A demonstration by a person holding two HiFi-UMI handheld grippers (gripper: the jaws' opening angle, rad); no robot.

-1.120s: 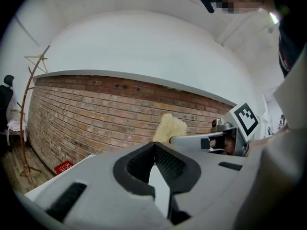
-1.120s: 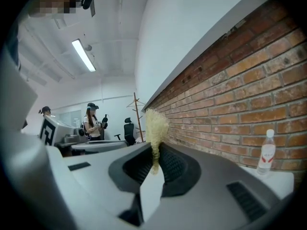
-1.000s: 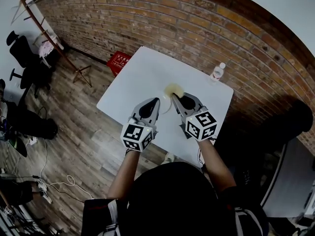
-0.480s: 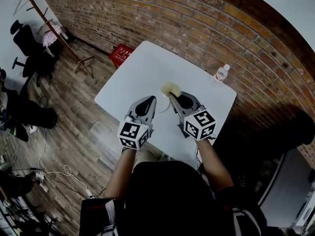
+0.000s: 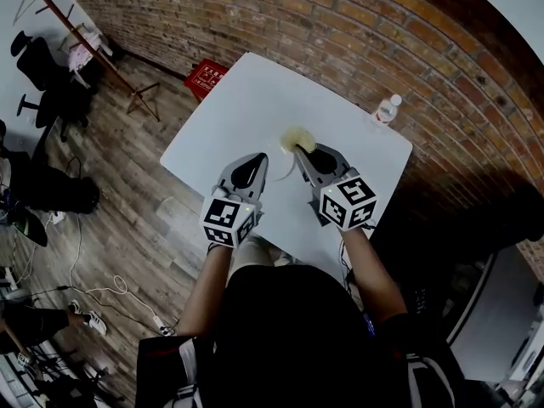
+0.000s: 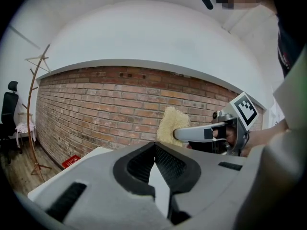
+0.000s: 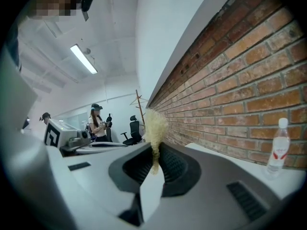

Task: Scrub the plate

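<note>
My right gripper [image 5: 299, 150] is shut on a pale yellow sponge [image 5: 297, 138], which sticks out past its tips over the white table [image 5: 246, 100]. The sponge [image 7: 154, 123] is pinched between the jaws in the right gripper view. My left gripper [image 5: 261, 156] hovers just to its left, level with it, jaws shut with nothing visible between them [image 6: 154, 145]. From there the sponge [image 6: 170, 124] and the right gripper [image 6: 178, 134] show close on the right. A thin pale arc [image 5: 283, 170] between the grippers looks like a white plate's rim; the rest is hidden.
A clear water bottle [image 5: 386, 109] stands at the table's far right corner by the brick wall [image 5: 357, 32]. On the floor to the left are a red crate [image 5: 206, 80], a wooden coat rack [image 5: 85, 45] and an office chair [image 5: 38, 83].
Both grippers have sunk slightly toward the table, still side by side. The sponge stays in the right gripper. The head camera has shifted a little.
</note>
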